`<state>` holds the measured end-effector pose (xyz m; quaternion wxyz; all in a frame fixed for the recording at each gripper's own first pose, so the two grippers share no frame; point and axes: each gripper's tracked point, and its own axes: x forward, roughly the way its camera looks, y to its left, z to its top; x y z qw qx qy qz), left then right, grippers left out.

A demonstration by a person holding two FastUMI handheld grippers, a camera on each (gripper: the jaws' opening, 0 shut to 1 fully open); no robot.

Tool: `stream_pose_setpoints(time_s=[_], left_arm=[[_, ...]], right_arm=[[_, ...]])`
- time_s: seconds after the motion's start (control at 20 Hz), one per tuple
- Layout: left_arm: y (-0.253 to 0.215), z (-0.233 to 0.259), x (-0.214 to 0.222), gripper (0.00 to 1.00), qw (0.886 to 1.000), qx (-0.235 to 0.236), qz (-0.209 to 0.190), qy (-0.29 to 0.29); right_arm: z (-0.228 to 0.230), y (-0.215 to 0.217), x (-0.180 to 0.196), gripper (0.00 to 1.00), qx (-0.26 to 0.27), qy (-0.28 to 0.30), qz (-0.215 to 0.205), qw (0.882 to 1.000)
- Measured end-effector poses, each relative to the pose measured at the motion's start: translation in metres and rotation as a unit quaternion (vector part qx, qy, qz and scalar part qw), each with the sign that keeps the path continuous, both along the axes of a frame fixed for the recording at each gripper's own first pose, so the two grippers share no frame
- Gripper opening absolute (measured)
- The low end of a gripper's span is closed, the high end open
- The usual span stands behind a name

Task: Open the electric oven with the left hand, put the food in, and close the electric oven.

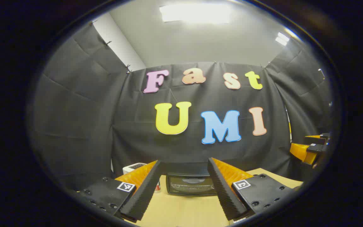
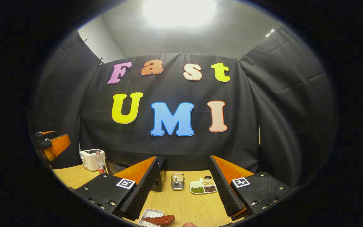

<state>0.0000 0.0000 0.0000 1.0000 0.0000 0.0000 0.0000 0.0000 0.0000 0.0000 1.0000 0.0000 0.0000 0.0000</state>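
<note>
Facing the left hand-held gripper [image 1: 184,186] straight ahead, the electric oven [image 1: 190,184] sits far on the surface [image 1: 181,211], door shut, framed between its wide-open, empty fingers. Rightward, the right hand-held gripper [image 2: 183,189] is equally open and empty, with the food [image 2: 159,219] lying near, on a small tray [image 2: 148,214].

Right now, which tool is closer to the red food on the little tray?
Right. The right tool hangs open just above the red food on its tray. The left tool faces the oven, off to the side.
</note>
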Motion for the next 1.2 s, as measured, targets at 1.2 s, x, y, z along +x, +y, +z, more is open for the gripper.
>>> stream_pose_setpoints(time_s=[1.2], left_arm=[[-0.045, -0.005, -0.002, 0.92, 1.0, 0.024, 0.008, 0.01]], right_arm=[[-0.015, -0.035, -0.005, 0.96, -0.01, -0.002, 0.026, 1.0]])
